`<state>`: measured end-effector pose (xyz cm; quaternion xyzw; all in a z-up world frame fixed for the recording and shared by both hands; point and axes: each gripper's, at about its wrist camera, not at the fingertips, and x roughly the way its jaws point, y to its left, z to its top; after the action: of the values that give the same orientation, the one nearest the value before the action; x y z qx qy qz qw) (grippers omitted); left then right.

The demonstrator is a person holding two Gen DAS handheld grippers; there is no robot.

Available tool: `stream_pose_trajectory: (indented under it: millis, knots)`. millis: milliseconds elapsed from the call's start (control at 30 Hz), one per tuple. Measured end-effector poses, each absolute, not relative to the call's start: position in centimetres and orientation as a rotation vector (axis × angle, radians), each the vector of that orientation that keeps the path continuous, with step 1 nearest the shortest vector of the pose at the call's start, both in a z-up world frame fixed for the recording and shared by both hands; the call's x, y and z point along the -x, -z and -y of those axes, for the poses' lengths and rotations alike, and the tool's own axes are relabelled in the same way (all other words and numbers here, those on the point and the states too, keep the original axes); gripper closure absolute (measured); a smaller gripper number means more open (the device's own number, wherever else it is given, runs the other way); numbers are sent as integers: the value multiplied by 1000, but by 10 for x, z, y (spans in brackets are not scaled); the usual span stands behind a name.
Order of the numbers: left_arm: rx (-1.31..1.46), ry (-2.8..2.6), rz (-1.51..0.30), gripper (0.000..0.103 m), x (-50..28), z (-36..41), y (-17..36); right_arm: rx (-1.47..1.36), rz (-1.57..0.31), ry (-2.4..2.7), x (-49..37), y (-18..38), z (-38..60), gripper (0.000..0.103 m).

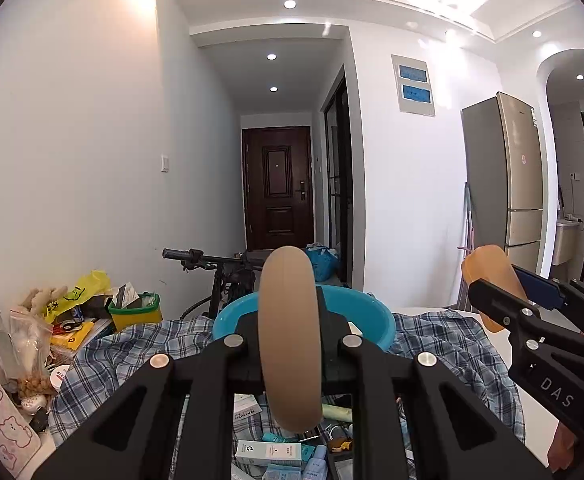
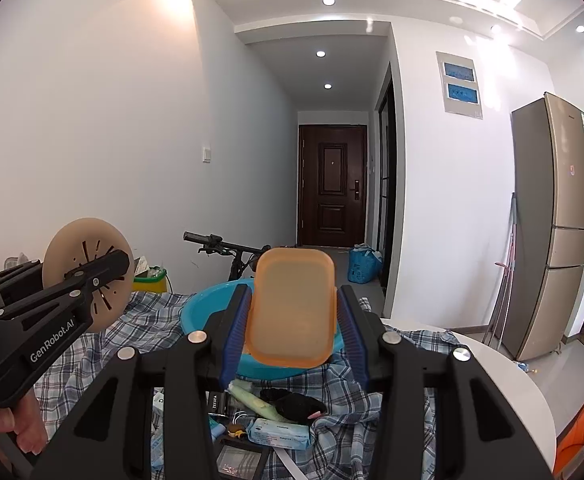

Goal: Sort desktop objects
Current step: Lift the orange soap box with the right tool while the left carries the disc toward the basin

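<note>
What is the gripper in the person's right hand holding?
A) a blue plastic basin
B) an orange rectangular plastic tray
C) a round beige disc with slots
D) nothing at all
B: in the right wrist view, the right gripper is shut on the orange rectangular plastic tray, with its blue-padded fingers pressing the tray's two sides above the blue basin.

Home: entry door (image 1: 278, 188), fridge (image 1: 508, 180), hallway.

Between the left tongs (image 1: 288, 340) is a beige round disc (image 1: 288, 336). The right tongs (image 2: 294, 312), with blue pads (image 2: 234, 332), hold an orange tray (image 2: 292, 306). Behind both is a light blue basin (image 1: 372, 316); under them, a blue-white checked shirt (image 1: 452, 344).
</note>
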<state>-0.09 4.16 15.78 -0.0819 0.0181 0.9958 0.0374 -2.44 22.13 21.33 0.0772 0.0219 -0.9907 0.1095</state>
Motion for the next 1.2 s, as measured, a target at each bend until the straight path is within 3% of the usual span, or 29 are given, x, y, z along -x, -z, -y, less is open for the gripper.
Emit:
stream_pose_trajectory:
  millis: [467, 733, 1200]
  knots:
    - [206, -3024, -4, 86, 44, -39, -169, -209, -101, 2911, 57, -221, -218, 61]
    - [142, -3021, 41, 86, 105, -32, -177, -309, -29, 2863, 115, -226, -222, 60]
    - [102, -3056, 36, 86, 240, -27, -171, -220, -55, 2891, 225, -226, -209, 61]
